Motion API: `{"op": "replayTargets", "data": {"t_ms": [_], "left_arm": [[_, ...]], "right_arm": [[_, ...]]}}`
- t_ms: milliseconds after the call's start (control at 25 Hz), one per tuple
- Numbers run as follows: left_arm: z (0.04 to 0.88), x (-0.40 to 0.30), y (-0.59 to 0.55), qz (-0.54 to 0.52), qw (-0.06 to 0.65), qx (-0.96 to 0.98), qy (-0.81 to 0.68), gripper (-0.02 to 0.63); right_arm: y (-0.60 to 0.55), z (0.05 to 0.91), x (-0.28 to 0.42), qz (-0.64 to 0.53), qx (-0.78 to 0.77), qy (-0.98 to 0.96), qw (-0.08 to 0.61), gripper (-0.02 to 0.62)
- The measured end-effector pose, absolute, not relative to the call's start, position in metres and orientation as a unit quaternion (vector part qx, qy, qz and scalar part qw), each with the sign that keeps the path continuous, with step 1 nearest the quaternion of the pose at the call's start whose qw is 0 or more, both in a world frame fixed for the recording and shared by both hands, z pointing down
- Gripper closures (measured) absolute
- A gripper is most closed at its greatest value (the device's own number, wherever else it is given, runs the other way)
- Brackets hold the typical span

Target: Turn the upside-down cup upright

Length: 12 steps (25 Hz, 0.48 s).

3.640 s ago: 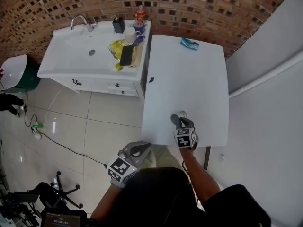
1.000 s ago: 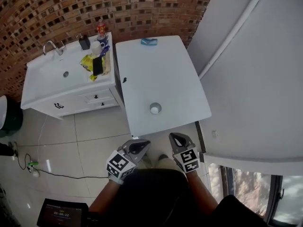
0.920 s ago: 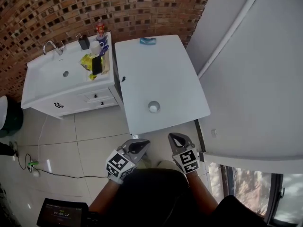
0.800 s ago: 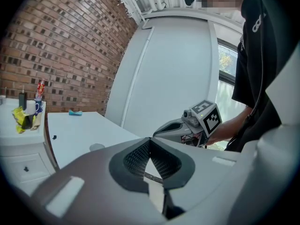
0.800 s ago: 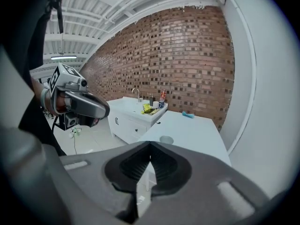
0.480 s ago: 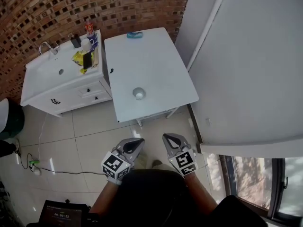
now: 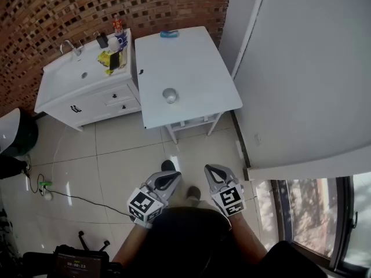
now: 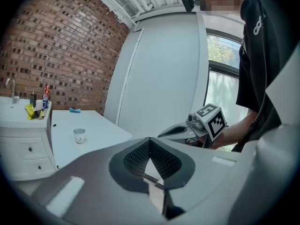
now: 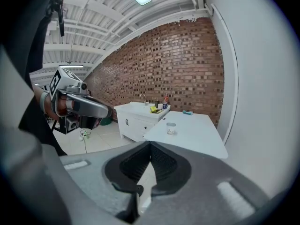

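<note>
A small white cup [image 7: 169, 95] stands alone on the white table [image 7: 191, 68], near its front half. It stands mouth up in the left gripper view [image 8: 79, 135] and in the right gripper view [image 9: 171, 128]. Both grippers hang far from the table, close to the person's body and over the tiled floor. My left gripper [image 7: 175, 176] [image 8: 150, 139] is shut with nothing in it. My right gripper [image 7: 208, 168] [image 9: 150, 144] is likewise shut and empty. Each gripper shows in the other's view: the right gripper [image 8: 187, 131] and the left gripper [image 9: 79, 106].
A white sink cabinet [image 7: 81, 88] with a tap, bottles and a yellow item stands left of the table. A blue object [image 7: 168, 33] lies at the table's far end. A white wall [image 7: 301, 68] runs along the right. A dark bin [image 7: 17, 135] and cables [image 7: 52, 187] are on the floor at left.
The right gripper, which was at the cup on the table 3.6 s ago, has let go. The person has backed away, so both grippers now sit well short of the table.
</note>
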<state>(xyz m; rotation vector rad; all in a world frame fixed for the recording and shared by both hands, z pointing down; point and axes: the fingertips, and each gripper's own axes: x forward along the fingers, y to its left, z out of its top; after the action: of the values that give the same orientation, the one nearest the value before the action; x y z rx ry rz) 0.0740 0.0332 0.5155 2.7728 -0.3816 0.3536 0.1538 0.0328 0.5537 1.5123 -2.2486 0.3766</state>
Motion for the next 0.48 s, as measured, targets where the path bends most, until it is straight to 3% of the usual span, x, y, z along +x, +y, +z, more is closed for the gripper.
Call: {"op": "replayTargets", "data": {"t_ms": [480], "left_arm": [[0.517,0.037,0.092,0.120,0.158,0.969,-0.145,0.591]], "right_arm": [[0.083,0.563,0.118,0.131,0.533,-0.815,0.188,0.603]]}}
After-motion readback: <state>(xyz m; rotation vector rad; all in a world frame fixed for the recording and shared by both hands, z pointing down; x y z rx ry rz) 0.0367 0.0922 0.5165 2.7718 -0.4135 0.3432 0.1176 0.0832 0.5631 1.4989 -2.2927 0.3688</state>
